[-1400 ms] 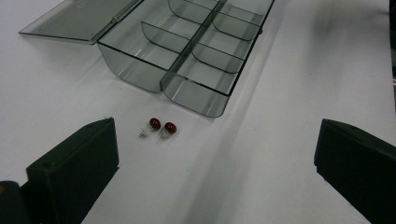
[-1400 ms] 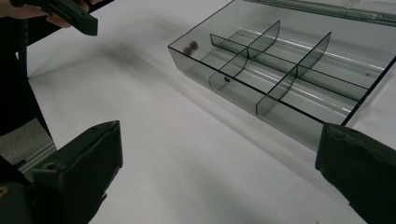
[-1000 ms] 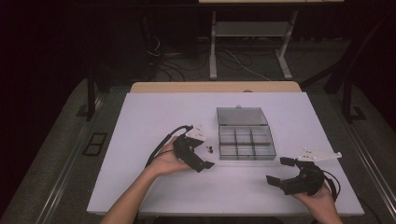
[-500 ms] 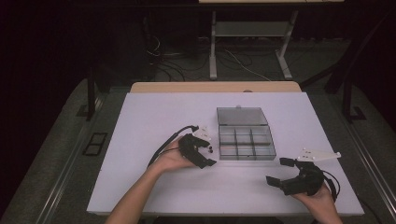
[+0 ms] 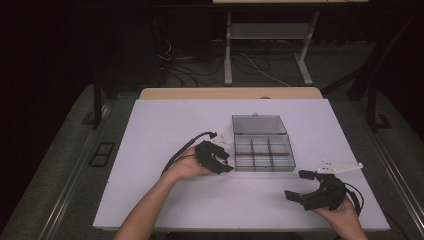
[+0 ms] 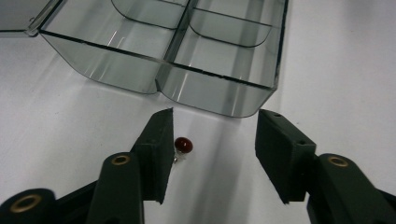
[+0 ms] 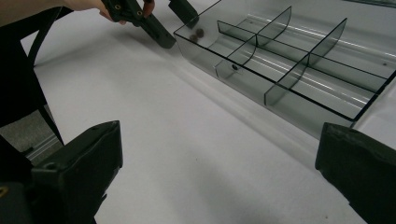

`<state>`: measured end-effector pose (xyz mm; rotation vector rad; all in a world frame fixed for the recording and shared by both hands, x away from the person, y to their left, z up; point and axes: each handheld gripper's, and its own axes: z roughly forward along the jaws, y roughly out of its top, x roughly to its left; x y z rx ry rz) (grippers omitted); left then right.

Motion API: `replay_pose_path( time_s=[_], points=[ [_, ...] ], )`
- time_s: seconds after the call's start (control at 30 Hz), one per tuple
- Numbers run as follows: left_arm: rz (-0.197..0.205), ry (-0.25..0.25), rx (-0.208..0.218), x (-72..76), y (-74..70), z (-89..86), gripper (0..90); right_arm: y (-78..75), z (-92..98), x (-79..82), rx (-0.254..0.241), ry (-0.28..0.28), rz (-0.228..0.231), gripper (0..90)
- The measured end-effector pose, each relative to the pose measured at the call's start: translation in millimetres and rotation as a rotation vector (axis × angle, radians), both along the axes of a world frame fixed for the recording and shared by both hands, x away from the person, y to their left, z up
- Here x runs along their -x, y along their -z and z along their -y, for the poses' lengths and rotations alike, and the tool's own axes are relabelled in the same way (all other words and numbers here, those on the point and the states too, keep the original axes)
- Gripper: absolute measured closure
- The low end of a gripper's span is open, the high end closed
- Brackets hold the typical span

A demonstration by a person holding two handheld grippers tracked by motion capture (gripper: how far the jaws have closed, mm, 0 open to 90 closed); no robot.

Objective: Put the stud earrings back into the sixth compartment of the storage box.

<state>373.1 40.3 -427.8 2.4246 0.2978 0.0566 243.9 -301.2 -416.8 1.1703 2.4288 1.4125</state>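
Observation:
A small red bead [image 6: 183, 144] with a pale stub lies on the white table just in front of a clear compartment box [image 6: 210, 88]. It sits between the jaws of my left gripper [image 6: 214, 122], close beside the left pad; the right pad stands well apart from it. These jaws have just been closing and are not pressing on the bead. In the high view the left gripper [image 5: 226, 159] is at the box's [image 5: 264, 167] left front corner. My right gripper [image 5: 296, 185] rests near the table's front right, jaws wide with nothing between them [image 7: 222, 144].
The box's lid [image 5: 259, 124] lies open flat behind it, and its compartments look bare. Small dark bits [image 7: 196, 33] show through the box's far corner near the left gripper [image 7: 163, 18]. The table's front edge [image 5: 240, 227] runs just below both hands.
The left gripper has moved right toward the box's left front corner, and its jaws have narrowed around the red bead. The right gripper has stayed in place.

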Motion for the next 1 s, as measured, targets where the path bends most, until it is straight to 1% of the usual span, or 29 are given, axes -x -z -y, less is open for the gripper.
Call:
replay_pose_path(
  time_s=[0.17,0.27,0.47,0.6,0.73,0.87,0.97,1.0],
  points=[
    [-0.002,0.003,-0.013,-3.6,4.2,-1.5,50.7,0.7,-0.6,-0.3,0.008,-0.003,-0.002,0.8],
    [-0.008,0.001,-0.004,-5.2,6.2,-2.1,53.7,1.1,-1.7,0.0,0.015,-0.007,0.0,0.8],
    [-0.003,0.001,-0.014,-7.6,8.9,-3.8,59.7,1.0,-1.1,-0.1,0.013,-0.005,0.003,0.8],
    [0.002,0.004,-0.01,-7.6,9.8,-3.2,65.5,0.9,-0.9,-0.2,0.013,-0.004,0.004,0.8],
    [0.001,0.007,-0.018,-7.6,11.9,-0.7,66.6,1.0,-0.8,-0.2,0.013,-0.004,0.005,0.8],
    [0.003,-0.001,-0.016,-7.9,12.4,1.1,68.5,0.7,-0.3,-0.3,0.009,0.0,0.004,0.8],
    [0.002,-0.008,-0.02,-8.9,12.2,0.8,73.1,0.7,-0.2,-0.4,0.009,-0.001,0.003,0.8],
    [-0.001,-0.019,-0.015,-9.0,12.5,1.1,75.3,0.7,-0.3,-0.3,0.009,-0.001,0.003,0.8]
  ],
)
